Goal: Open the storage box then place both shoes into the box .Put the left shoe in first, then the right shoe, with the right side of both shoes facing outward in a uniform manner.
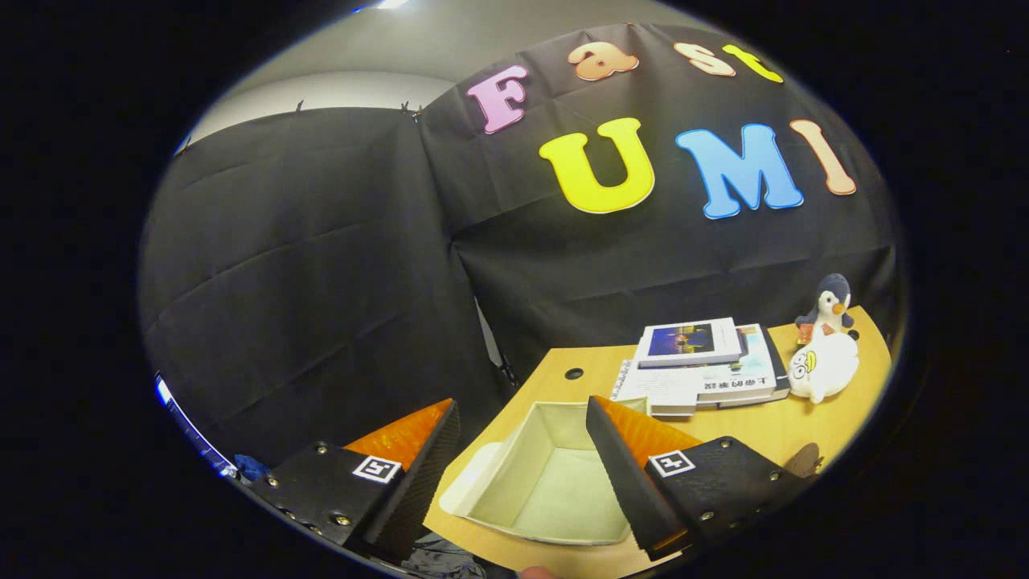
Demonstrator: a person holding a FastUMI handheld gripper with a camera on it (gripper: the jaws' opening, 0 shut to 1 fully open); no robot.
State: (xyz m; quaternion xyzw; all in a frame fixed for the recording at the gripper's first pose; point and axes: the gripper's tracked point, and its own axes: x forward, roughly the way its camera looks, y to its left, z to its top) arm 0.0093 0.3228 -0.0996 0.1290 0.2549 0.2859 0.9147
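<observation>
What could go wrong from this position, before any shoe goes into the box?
1. The storage box sits near the table edge; a push while loading could slide it off.
2. The gripper is open and empty above the box, so a shoe must still be fetched.
3. The book stack and plush toys stand close behind and could be bumped.

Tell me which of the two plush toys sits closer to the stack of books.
The white round plush toy. It lies right beside the stack of books on the table, while the penguin plush stands behind it, nearer the wall.
</observation>
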